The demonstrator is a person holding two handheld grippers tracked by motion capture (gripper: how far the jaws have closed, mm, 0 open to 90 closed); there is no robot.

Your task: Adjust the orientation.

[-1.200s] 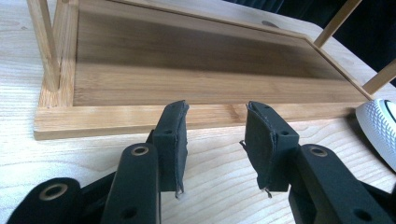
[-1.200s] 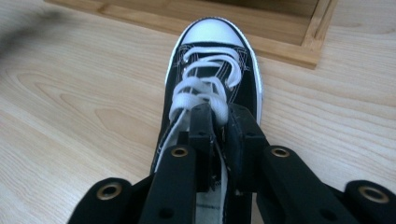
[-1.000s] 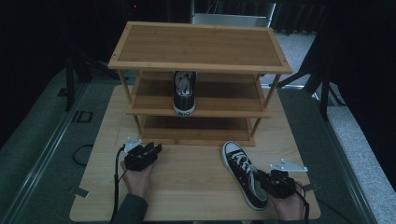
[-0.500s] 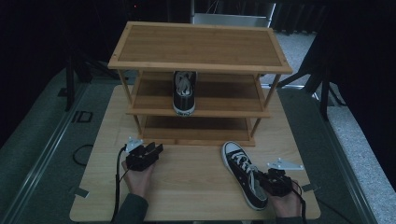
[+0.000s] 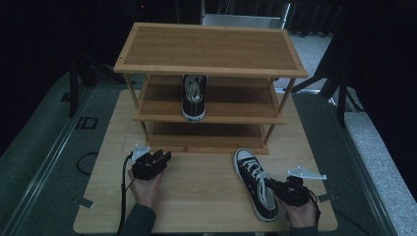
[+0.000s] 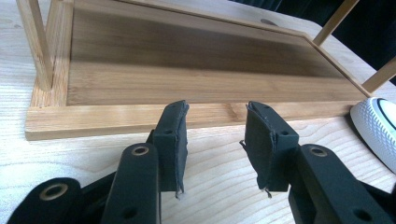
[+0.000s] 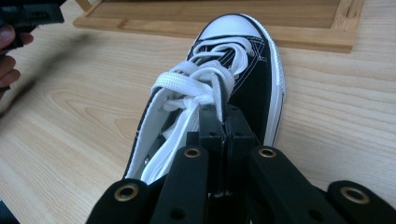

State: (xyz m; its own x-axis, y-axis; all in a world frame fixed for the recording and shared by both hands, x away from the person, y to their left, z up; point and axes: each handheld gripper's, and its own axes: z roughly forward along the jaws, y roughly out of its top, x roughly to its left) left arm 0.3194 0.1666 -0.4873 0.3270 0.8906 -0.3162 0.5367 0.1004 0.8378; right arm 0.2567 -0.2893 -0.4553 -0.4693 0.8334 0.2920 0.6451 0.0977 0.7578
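Note:
A black high-top sneaker with white laces and toe cap (image 5: 254, 183) lies on the wooden table, toe toward the rack. My right gripper (image 5: 273, 186) is shut on its right side wall by the eyelets, which the right gripper view shows up close: sneaker (image 7: 254, 77), gripper (image 7: 223, 119). A matching sneaker (image 5: 194, 98) stands on the middle shelf of the bamboo rack (image 5: 211, 46), toe toward me. My left gripper (image 5: 163, 157) rests open on the table in front of the rack's left part. Nothing is between its jaws (image 6: 215, 140), which face the bottom shelf (image 6: 187, 60).
The three-tier rack takes up the back half of the table (image 5: 196, 196). The sneaker's white toe (image 6: 377, 127) shows at the right edge of the left gripper view. The left hand (image 7: 8, 56) appears at the far left of the right gripper view. Dark floor surrounds the table.
My right gripper has edged left onto the sneaker's side. The sneaker and the left gripper have stayed where they were.

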